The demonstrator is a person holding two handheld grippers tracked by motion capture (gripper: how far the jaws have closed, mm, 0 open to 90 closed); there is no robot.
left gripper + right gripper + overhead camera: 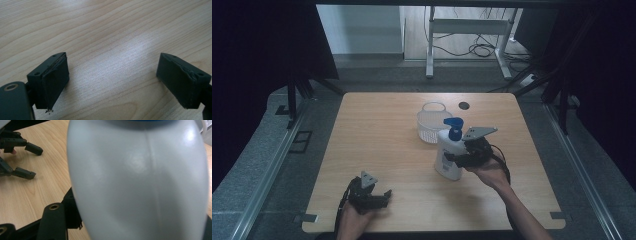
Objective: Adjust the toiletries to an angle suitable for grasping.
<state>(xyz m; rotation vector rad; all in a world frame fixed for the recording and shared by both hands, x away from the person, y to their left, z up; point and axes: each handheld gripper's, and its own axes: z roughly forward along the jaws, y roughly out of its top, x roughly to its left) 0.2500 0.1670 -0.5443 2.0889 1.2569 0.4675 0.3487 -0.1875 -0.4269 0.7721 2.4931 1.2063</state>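
A white pump bottle (pixel 446 147) with a blue pump head (pixel 454 127) stands upright right of the table's middle. My right gripper (pixel 453 159) comes at it from the right, and its jaws press against the bottle's lower body. In the right gripper view the bottle (pixel 140 170) bulges close up between the jaws. A white plastic basket (pixel 430 123) stands just behind the bottle, apart from it. Near the front edge my left gripper (pixel 385 198) rests low over the wood, open. Its jaws are wide apart, with bare table between them (pixel 112 65).
The wooden table (pixel 382 135) has a dark round hole (pixel 464 105) near its far edge. Beyond the table are a white desk frame (pixel 467 30) and floor cables. The left gripper (pixel 22 157) shows far off in the right gripper view.
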